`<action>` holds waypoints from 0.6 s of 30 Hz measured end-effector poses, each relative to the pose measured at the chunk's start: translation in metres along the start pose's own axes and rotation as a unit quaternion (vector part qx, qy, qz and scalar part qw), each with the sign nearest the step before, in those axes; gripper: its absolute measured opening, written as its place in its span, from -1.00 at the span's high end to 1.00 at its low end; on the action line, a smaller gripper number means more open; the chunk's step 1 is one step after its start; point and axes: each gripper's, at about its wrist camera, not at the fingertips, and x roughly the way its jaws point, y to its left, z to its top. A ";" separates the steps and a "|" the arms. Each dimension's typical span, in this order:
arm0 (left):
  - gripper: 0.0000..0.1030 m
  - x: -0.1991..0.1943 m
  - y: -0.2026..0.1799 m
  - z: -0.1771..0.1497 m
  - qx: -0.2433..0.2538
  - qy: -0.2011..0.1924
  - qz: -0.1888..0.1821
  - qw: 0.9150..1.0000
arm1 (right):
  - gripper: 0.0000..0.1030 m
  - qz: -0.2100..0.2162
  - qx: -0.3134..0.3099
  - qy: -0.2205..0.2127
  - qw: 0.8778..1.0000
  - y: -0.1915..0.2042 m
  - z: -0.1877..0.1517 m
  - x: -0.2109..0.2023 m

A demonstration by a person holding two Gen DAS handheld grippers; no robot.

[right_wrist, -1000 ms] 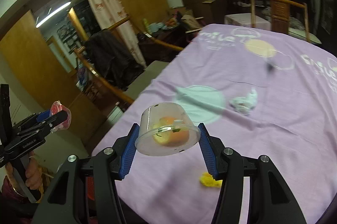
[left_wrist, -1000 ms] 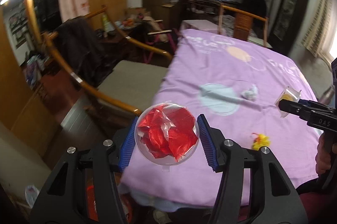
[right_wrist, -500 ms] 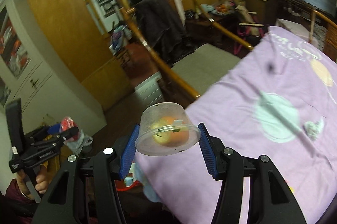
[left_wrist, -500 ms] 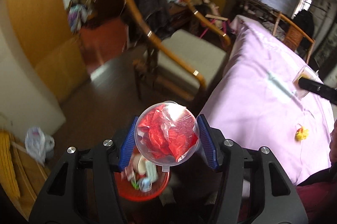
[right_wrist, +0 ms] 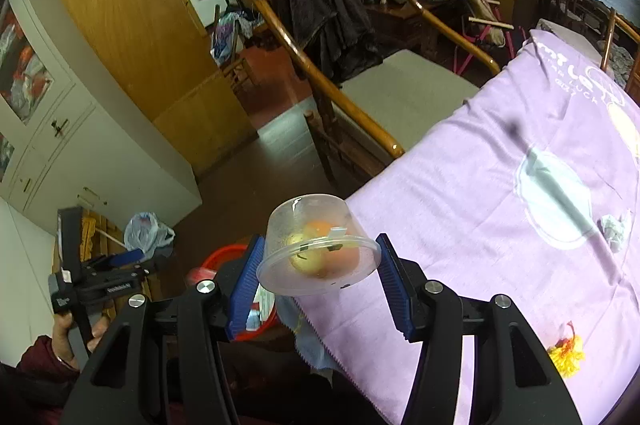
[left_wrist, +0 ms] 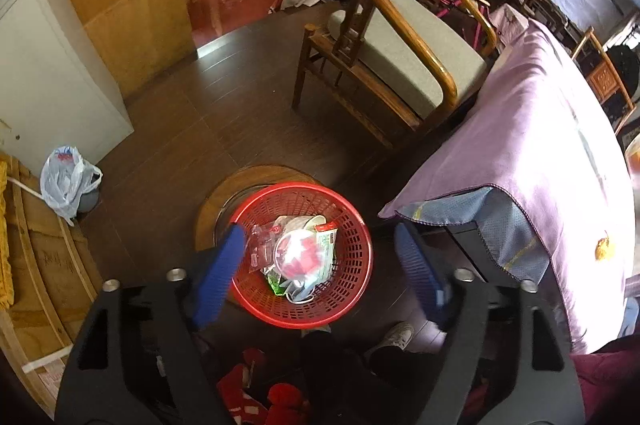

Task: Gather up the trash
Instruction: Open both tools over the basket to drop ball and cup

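Now left gripper [left_wrist: 320, 265] just spread wide above red basket [left_wrist: 356, 237], cup of red wrapper [left_wrist: 300, 253] inside, right gripper [right_wrist: 318, 281] pinching clear tub [right_wrist: 316, 245], yellow scrap [right_wrist: 566, 355] at four o'clock.

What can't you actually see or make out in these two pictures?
- Basket bottom, left wrist view: buried under wrappers and the red-filled cup.
- Basket, right wrist view: mostly behind the right tongs.
- Food in the clear cup: blurred by cloudy plastic.
- White scrap on the cloth: too small.
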 end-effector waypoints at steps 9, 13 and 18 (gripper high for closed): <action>-0.59 -0.019 0.029 -0.009 -0.052 -0.011 0.027 0.998 | -0.08 0.042 -0.050 0.036 0.997 0.027 0.003 0.028; -0.64 -0.033 0.048 -0.023 -0.077 -0.017 0.051 0.996 | -0.08 0.071 -0.087 0.057 0.992 0.056 0.006 0.045; -0.64 -0.050 0.075 -0.044 -0.113 -0.018 0.077 0.990 | -0.08 0.109 -0.136 0.079 0.981 0.097 0.009 0.066</action>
